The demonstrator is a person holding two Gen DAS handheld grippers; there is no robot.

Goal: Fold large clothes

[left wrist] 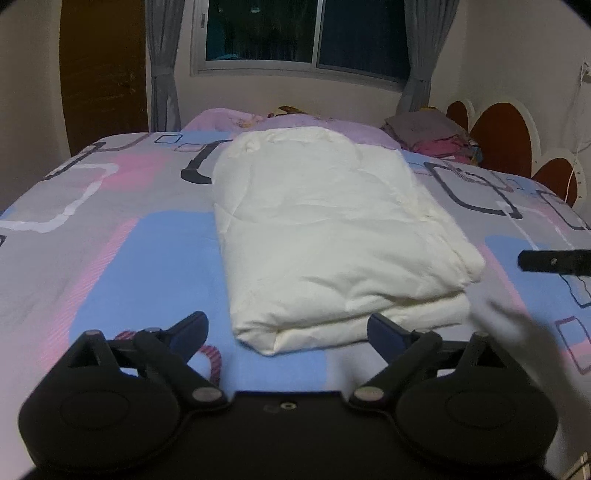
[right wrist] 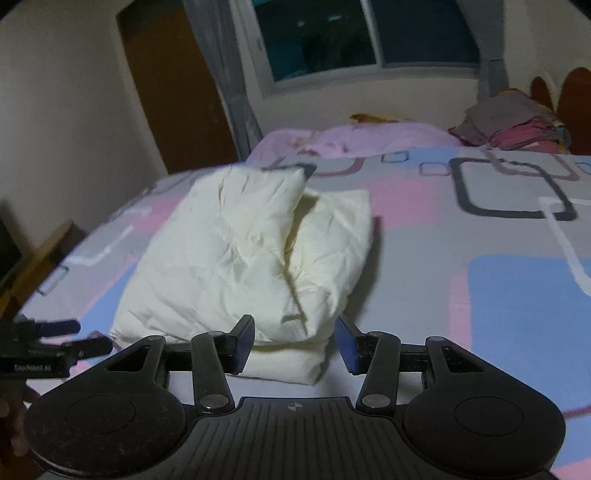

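The folded cream-white garment (left wrist: 332, 236) lies at the centre of the left wrist frame on the bed (left wrist: 110, 266), whose cover carries a pink, blue and grey block pattern. The exact garment type cannot be determined; only stacked folded layers are visible.

The left gripper (left wrist: 287, 332) occupies the lower centre of its frame. Its fingers are spread wide and hold nothing; the near edge of the garment sits between and just beyond the tips. Contact cannot be confirmed.

The right gripper (right wrist: 295, 343) occupies the lower centre of its frame, fingers parted, empty, with the garment's near corner in the gap. In the left wrist view, only a dark bar at the right edge shows it.

A clothes stack (left wrist: 428, 136) at upper right is blurred. The window (left wrist: 306, 33) is cut off at the top.
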